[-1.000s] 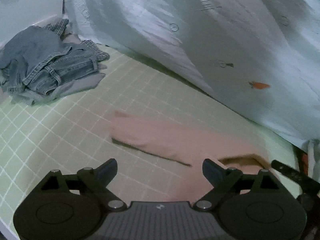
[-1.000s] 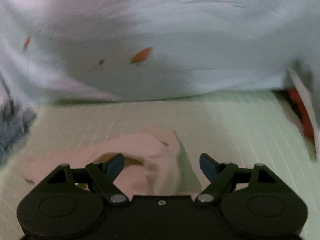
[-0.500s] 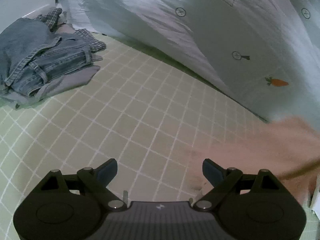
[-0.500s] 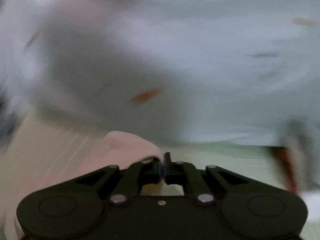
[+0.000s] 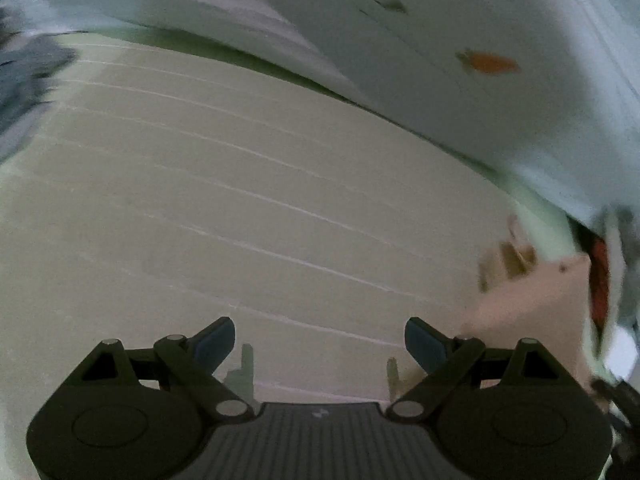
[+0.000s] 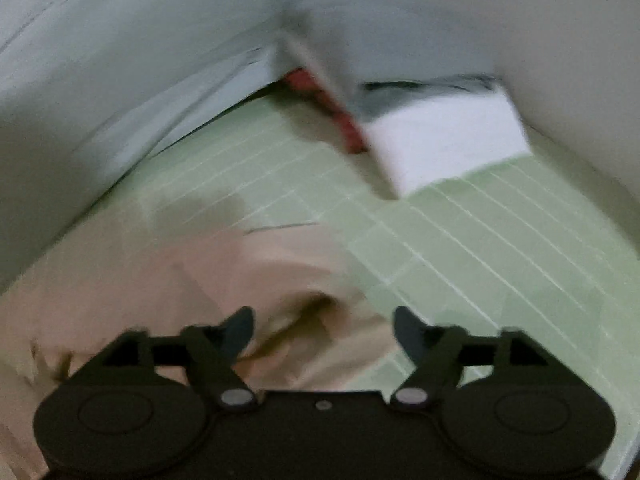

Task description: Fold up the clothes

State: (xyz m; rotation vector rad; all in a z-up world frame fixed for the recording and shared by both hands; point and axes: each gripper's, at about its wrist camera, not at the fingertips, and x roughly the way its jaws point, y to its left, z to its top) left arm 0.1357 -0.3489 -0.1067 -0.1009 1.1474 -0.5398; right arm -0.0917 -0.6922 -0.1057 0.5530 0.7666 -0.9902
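A pink garment (image 6: 160,272) lies crumpled on the green grid mat (image 6: 480,248), filling the lower left of the right wrist view. My right gripper (image 6: 324,332) hovers over its near edge. Its jaws are opening, and the pads stand apart from the cloth that shows through the gap. In the left wrist view the same pink garment (image 5: 528,312) sits at the right edge, beyond the right fingertip. My left gripper (image 5: 320,344) is open over bare mat (image 5: 240,200) with nothing between its fingers. Both views are motion-blurred.
A pale sheet with carrot prints (image 5: 480,60) hangs along the far side of the mat. A blurred pile of jeans (image 5: 24,80) lies far left. A white folded item (image 6: 444,140) and something red (image 6: 348,128) sit in the far corner.
The right gripper, shut on the pink garment half a second ago, now stands open above it. Both views have swept sideways; the garment has slid to the left view's right edge.
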